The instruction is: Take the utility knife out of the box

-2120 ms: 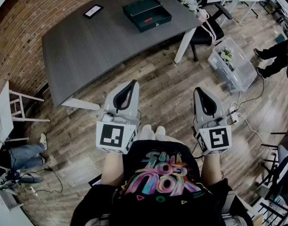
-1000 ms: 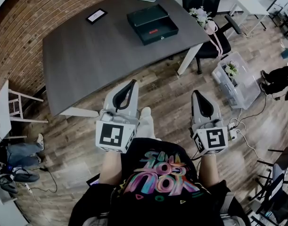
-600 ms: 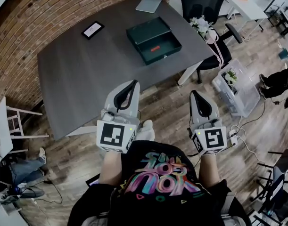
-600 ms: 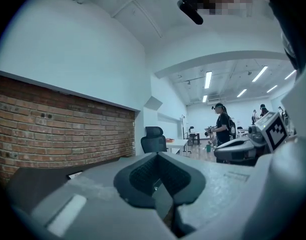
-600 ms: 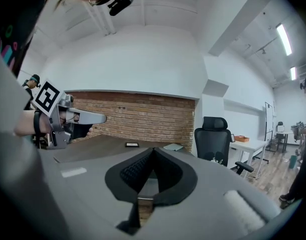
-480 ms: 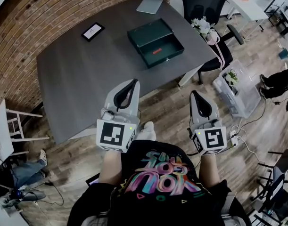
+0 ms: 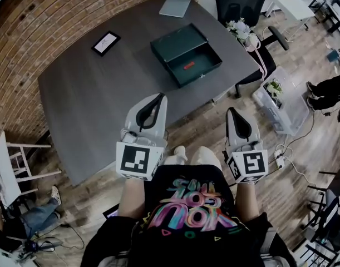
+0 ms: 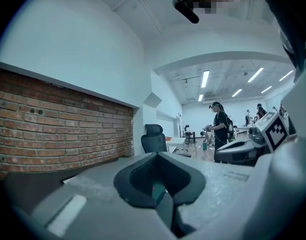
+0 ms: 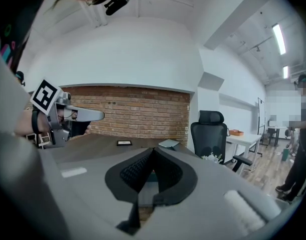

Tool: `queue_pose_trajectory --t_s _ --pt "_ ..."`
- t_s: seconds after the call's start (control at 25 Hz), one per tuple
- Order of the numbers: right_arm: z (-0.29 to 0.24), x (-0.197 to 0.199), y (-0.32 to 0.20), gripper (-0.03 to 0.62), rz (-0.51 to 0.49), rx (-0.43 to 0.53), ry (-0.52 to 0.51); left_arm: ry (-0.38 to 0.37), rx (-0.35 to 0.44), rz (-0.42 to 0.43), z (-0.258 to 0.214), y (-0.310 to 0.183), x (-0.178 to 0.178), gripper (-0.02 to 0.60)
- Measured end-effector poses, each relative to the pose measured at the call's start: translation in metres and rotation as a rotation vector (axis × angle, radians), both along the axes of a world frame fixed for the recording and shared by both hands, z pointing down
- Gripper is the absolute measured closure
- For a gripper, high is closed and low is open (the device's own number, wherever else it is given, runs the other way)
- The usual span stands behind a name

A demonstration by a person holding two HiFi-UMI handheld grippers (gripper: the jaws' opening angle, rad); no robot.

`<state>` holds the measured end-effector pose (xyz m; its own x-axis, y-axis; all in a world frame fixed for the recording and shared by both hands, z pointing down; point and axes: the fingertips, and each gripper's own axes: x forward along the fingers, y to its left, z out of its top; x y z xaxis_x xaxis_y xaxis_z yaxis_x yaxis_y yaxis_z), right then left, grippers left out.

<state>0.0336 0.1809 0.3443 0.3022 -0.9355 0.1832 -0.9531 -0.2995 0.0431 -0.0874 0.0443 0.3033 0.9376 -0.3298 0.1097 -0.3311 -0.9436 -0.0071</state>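
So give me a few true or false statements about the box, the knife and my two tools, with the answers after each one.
1. The green box on the table stands open. True.
2. The red utility knife lies on the table beside the box. False: it lies inside the open box.
3. The left tool and the right tool are both shut with nothing between their jaws. True.
4. The left tool is touching the box. False: it is held well short of the box, apart from it.
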Motion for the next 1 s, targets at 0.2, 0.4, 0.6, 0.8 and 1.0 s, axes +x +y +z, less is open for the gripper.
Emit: queue_pose_trajectory --t_s 0.2,0.4,0.6,0.8,1.0 --pt "0.011 0.006 -0.002 0.595 0.018 -0.026 -0.016 -0.01 -0.024 0.03 0.012 -0.004 0.013 0.581" --pt "0.022 0.026 -0.019 0.595 0.004 -0.037 -0.03 -0.015 -0.028 0.02 0.019 -0.018 0.031 0.581" --pt "0.022 0.056 -0.057 0.595 -0.04 -0.037 -0.031 -0.017 -0.03 -0.015 0.019 -0.049 0.058 0.581" --pt "0.025 0.098 -0.102 0.595 -0.123 -0.057 -0.028 -0.019 -0.028 -0.077 0.017 -0.083 0.095 0.581" --pt "0.022 0.138 -0.16 0.595 -0.23 -0.078 -0.029 -0.025 -0.049 -0.158 0.016 -0.124 0.131 0.581"
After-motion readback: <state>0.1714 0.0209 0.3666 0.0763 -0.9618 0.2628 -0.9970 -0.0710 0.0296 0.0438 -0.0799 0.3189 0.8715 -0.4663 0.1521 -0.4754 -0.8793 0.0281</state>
